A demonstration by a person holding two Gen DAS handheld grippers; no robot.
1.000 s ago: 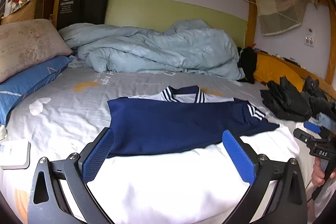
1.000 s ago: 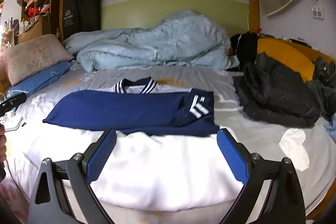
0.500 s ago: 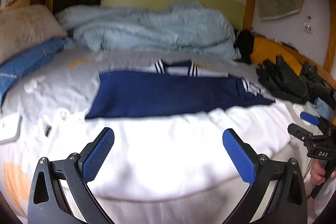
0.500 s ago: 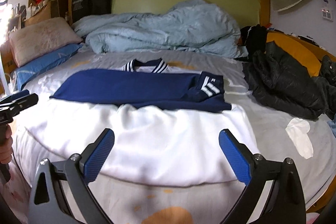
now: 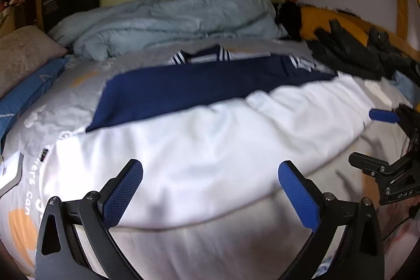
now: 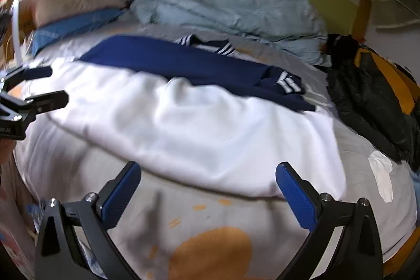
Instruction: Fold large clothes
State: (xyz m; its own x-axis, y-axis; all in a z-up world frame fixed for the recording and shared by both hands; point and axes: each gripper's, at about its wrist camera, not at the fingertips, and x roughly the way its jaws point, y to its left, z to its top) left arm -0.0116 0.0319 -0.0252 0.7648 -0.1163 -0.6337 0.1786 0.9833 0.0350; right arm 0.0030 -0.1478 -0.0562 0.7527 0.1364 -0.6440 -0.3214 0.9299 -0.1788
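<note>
A large navy-and-white jacket lies flat across the bed, its navy sleeves folded over the chest and its striped collar at the far side. It also shows in the right wrist view. My left gripper is open and empty above the white hem near the bed's front edge. My right gripper is open and empty, just in front of the hem's right part. Each gripper shows in the other's view, the right one at the right edge, the left one at the left edge.
A rumpled light-blue duvet is heaped at the back. Pillows lie at the left. Dark clothes are piled at the right beside an orange cushion. A white device lies on the sheet at the left.
Both grippers have pulled back toward the front edge of the bed and stayed open. The jacket has not changed shape. The right view has tilted.
</note>
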